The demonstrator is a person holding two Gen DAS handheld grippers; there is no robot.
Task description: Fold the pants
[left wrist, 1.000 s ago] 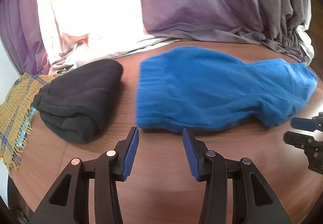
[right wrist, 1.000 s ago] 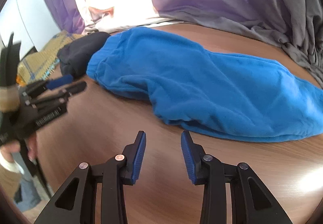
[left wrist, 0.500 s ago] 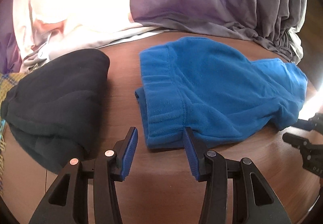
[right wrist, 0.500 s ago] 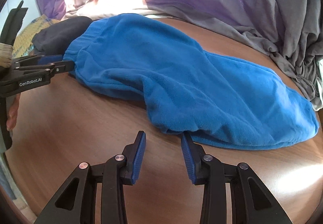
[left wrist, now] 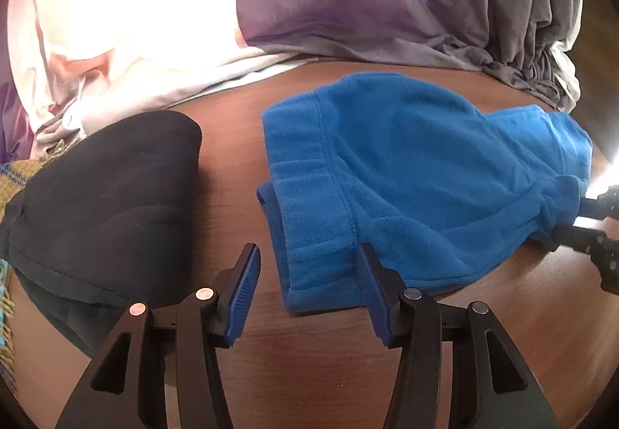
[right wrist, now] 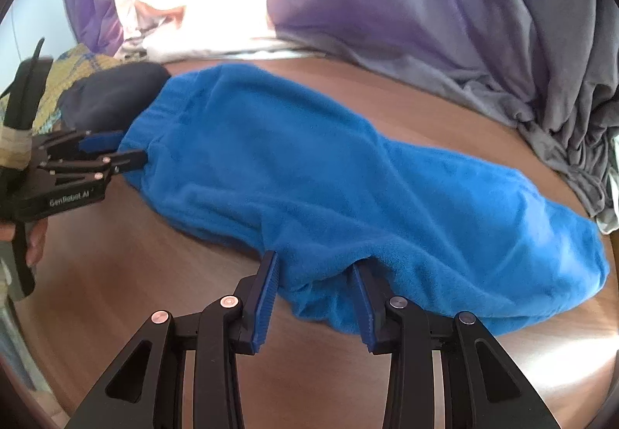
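Black plastic left gripper (left wrist: 307,287), ribbed blue pads (left wrist: 243,293), copper and silver rivets, white "GenRobot.AI" lettering

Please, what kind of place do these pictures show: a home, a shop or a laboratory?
Probably a room in a home. Blue fleece pants lie on a brown wooden table beside a folded black garment, with purple-grey curtains bunched along the table's far edge and bright light, maybe from a window, behind them.

one blue pants (left wrist: 406,173), one black folded garment (left wrist: 104,196), two grippers (left wrist: 307,297) (right wrist: 315,303)
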